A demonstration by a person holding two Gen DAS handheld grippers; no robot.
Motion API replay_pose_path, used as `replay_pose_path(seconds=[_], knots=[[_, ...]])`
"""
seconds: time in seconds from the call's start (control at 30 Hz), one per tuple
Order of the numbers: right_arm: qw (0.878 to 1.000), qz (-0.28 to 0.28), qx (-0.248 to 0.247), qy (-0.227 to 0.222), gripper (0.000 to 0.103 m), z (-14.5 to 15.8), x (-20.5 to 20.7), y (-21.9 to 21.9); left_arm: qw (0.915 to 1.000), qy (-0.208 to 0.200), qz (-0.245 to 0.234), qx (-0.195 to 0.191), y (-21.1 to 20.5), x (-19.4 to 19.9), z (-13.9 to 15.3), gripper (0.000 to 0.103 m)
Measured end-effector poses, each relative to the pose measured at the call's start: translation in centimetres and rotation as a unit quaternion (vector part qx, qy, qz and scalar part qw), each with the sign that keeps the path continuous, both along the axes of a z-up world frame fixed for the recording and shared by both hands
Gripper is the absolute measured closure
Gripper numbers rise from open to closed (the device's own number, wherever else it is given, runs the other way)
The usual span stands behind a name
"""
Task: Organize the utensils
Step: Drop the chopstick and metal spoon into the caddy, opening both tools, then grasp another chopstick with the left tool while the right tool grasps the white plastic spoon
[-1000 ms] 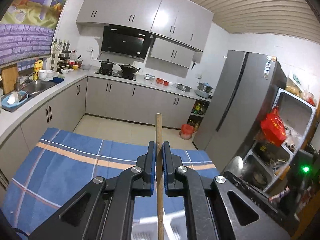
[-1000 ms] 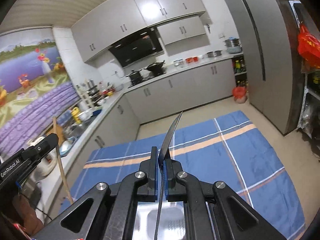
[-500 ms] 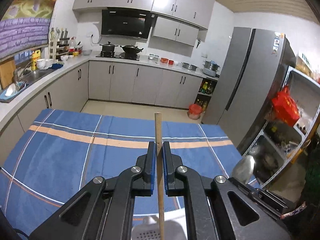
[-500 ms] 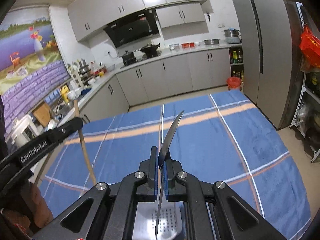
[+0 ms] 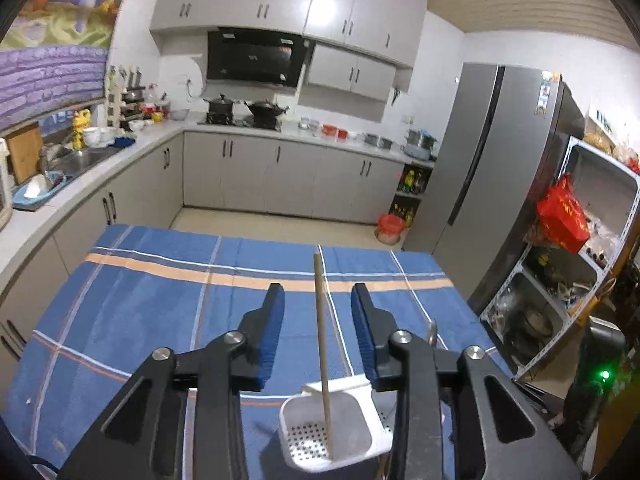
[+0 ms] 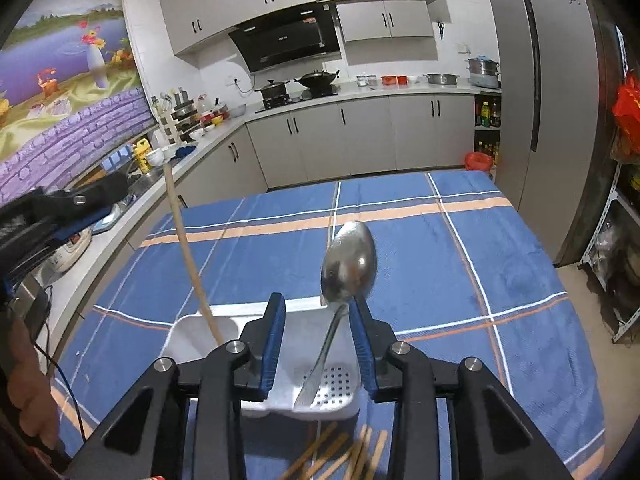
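A white utensil holder point(image 5: 362, 434) with a perforated bottom stands on the blue plaid table. My left gripper point(image 5: 318, 296) is above it, its jaws opening. A wooden chopstick point(image 5: 322, 344) stands free between them with its lower end in a compartment. My right gripper point(image 6: 317, 302) is over the holder point(image 6: 188, 330) too, jaws opening. A metal spoon point(image 6: 350, 264) stands bowl-up in the perforated compartment, its handle close to the right finger point(image 6: 360, 332). The chopstick point(image 6: 188, 248) leans in the left compartment, below the left gripper point(image 6: 52, 216).
Several loose wooden chopsticks point(image 6: 340, 456) lie on the tablecloth point(image 6: 440, 280) just in front of the holder. A person's hand point(image 6: 28, 400) is at the lower left. Kitchen counters point(image 5: 280, 132), a fridge point(image 5: 500, 184) and a metal shelf rack point(image 5: 560, 280) surround the table.
Both grippers came down toward the table and their jaws opened. The chopstick and the spoon, gripped before, now stand loose in the holder. The spoon's bowl now faces the camera.
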State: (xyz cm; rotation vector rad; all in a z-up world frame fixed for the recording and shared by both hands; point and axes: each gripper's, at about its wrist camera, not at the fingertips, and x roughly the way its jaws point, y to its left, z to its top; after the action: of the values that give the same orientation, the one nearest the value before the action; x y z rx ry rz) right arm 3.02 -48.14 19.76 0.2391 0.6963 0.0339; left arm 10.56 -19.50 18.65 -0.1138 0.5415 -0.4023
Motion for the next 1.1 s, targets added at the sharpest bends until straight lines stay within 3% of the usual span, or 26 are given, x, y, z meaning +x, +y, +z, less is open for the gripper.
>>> replay_pose_path(seconds=[0.13, 0.27, 0.4, 0.57, 0.8, 0.93, 1.1], knots=[[1.000, 0.012, 0.003, 0.003, 0.061, 0.7, -3.7, -0.3, 0.9999, -0.010, 0.011, 0.001, 2.3, -3.4, 1.4, 0.065], [0.997, 0.049, 0.017, 0.050, 0.060, -1.1, -7.6, -0.6, 0.9998, 0.012, 0.014, 0.002, 4.4, -6.7, 0.6, 0.062], [0.986, 0.116, 0.040, 0.114, 0.060, -4.5, -11.9, 0.3, 0.9975, 0.068, 0.006, 0.020, 5.4, -9.2, -3.1, 0.062], [0.967, 0.191, 0.055, 0.160, 0.061, -7.5, -16.4, 3.1, 0.9862, 0.158, -0.036, 0.036, 4.6, -11.1, -9.2, 0.062], [0.960, 0.229, 0.017, 0.160, 0.061, -9.1, -16.3, 6.6, 0.9677, 0.227, -0.091, 0.060, 1.2, -10.5, -15.3, 0.062], [0.957, 0.233, -0.013, 0.172, 0.061, -10.8, -15.2, 7.6, 0.9594, 0.239, -0.126, 0.083, -1.3, -9.7, -16.9, 0.063], [0.958, 0.232, -0.014, 0.166, 0.064, -11.2, -15.1, 8.1, 0.9507, 0.235, -0.163, 0.121, -3.9, -9.1, -17.6, 0.069]])
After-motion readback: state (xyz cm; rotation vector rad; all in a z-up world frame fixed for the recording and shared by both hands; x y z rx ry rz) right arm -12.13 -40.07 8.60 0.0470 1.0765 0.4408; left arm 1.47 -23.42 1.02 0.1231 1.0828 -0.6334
